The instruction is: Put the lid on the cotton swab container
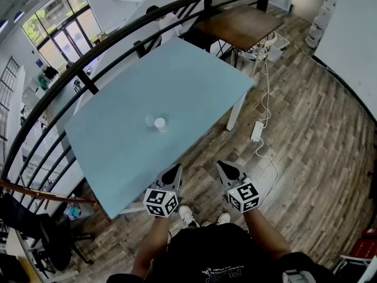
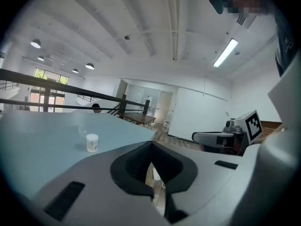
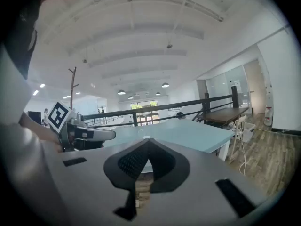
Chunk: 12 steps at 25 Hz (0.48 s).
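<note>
A small white cotton swab container (image 1: 160,124) stands upright near the middle of the light blue table (image 1: 194,75). Its clear lid (image 1: 149,121) lies just to its left, close beside it. The left gripper view shows the container (image 2: 92,142) with the faint clear lid (image 2: 82,128) behind it. My left gripper (image 1: 172,174) hovers over the table's near edge, shut and empty. My right gripper (image 1: 227,171) is off the table above the floor, shut with nothing in it. Both are well short of the container.
A dark curved railing (image 1: 118,34) runs behind the table. A brown wooden table (image 1: 238,25) stands at the far side. A white cable and power strip (image 1: 258,131) lie on the wooden floor to the right. A chair (image 1: 53,240) sits at the lower left.
</note>
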Each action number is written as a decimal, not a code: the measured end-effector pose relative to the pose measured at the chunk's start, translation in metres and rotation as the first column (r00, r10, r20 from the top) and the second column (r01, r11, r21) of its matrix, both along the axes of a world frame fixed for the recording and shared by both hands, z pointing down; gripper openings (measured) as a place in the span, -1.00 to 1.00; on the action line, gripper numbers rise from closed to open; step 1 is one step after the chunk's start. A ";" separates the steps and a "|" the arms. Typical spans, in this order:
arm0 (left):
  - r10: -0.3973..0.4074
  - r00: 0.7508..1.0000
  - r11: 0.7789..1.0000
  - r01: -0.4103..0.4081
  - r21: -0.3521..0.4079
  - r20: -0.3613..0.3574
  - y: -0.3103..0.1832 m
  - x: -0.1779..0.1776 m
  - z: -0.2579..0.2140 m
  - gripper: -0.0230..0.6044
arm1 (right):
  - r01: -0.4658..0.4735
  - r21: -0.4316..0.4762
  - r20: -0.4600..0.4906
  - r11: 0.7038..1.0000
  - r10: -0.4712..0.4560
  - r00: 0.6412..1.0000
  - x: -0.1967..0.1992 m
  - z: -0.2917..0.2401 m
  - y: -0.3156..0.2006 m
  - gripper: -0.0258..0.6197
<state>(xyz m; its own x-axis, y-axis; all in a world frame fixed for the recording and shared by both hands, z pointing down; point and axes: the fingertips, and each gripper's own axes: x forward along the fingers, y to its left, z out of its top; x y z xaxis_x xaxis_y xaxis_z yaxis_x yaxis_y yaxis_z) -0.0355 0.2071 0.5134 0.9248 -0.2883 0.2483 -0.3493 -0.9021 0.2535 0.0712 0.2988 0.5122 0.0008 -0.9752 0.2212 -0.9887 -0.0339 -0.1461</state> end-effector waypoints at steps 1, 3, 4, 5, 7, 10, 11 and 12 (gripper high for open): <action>-0.001 1.000 1.000 0.001 0.001 -0.003 -0.001 0.000 0.000 -0.89 | 0.003 0.002 0.001 1.000 -0.003 1.000 0.001 0.000 -0.001 -0.87; -0.003 1.000 1.000 0.003 0.003 -0.009 -0.003 0.000 -0.001 -0.89 | 0.009 0.003 0.000 1.000 -0.009 1.000 0.003 0.001 -0.002 -0.87; -0.003 1.000 1.000 0.003 0.004 -0.010 -0.003 -0.001 -0.001 -0.89 | 0.011 0.000 -0.006 1.000 -0.011 1.000 0.002 0.002 -0.002 -0.87; -0.002 1.000 1.000 0.002 0.006 -0.009 -0.002 -0.002 -0.001 -0.89 | 0.012 -0.006 -0.016 1.000 -0.012 1.000 0.001 0.004 -0.002 -0.87; -0.001 1.000 1.000 0.001 0.013 -0.005 -0.003 -0.006 -0.002 -0.89 | 0.014 -0.018 -0.049 1.000 -0.015 0.999 -0.003 0.005 -0.002 -0.87; -0.004 1.000 1.000 0.004 0.028 0.000 -0.006 -0.011 -0.003 -0.89 | 0.023 -0.019 -0.083 1.000 -0.025 0.996 -0.011 0.002 -0.009 -0.87; -0.005 1.000 0.999 0.005 0.033 0.003 -0.008 -0.013 -0.003 -0.89 | 0.024 -0.016 -0.090 1.000 -0.026 0.996 -0.014 0.000 -0.013 -0.87; -0.006 1.000 0.999 0.006 0.038 0.007 -0.010 -0.015 -0.003 -0.89 | 0.024 -0.009 -0.093 1.000 -0.025 0.995 -0.017 -0.002 -0.017 -0.87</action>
<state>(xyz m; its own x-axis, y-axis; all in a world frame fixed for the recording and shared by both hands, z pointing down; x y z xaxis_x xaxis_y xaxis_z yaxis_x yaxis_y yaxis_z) -0.0507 0.1976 0.5101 0.9215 -0.3028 0.2432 -0.3559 -0.9090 0.2167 0.0545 0.2817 0.5097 -0.0024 -0.9736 0.2284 -0.9985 -0.0101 -0.0533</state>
